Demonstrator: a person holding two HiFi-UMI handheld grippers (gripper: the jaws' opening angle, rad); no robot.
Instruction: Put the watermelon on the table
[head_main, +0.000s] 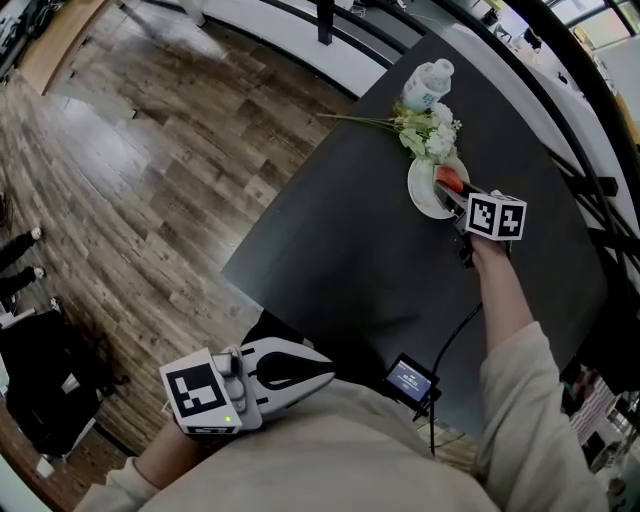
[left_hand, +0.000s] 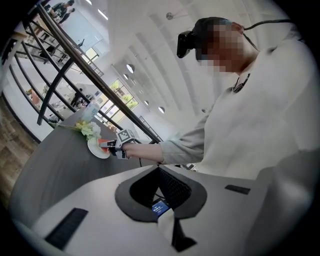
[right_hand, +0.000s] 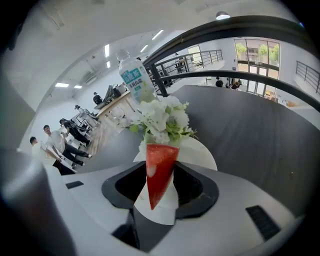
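A red watermelon slice (head_main: 449, 180) lies on a white plate (head_main: 422, 192) at the far side of the black table (head_main: 350, 240). My right gripper (head_main: 453, 196) hangs over the plate, pointing steeply down. In the right gripper view the slice (right_hand: 159, 167) sits between the open jaws with its tip towards the camera, and the plate (right_hand: 200, 150) shows beneath. My left gripper (head_main: 328, 368) is held close to the person's body at the table's near edge, shut and empty. The left gripper view shows the plate (left_hand: 96, 150) and slice (left_hand: 103, 143) far off.
White flowers (head_main: 428, 130) lie against the plate's far rim, with a water bottle (head_main: 428, 85) beyond them. A small device with a lit screen (head_main: 410, 378) and its cable sit at the table's near edge. Wooden floor lies to the left, and a black railing runs along the right.
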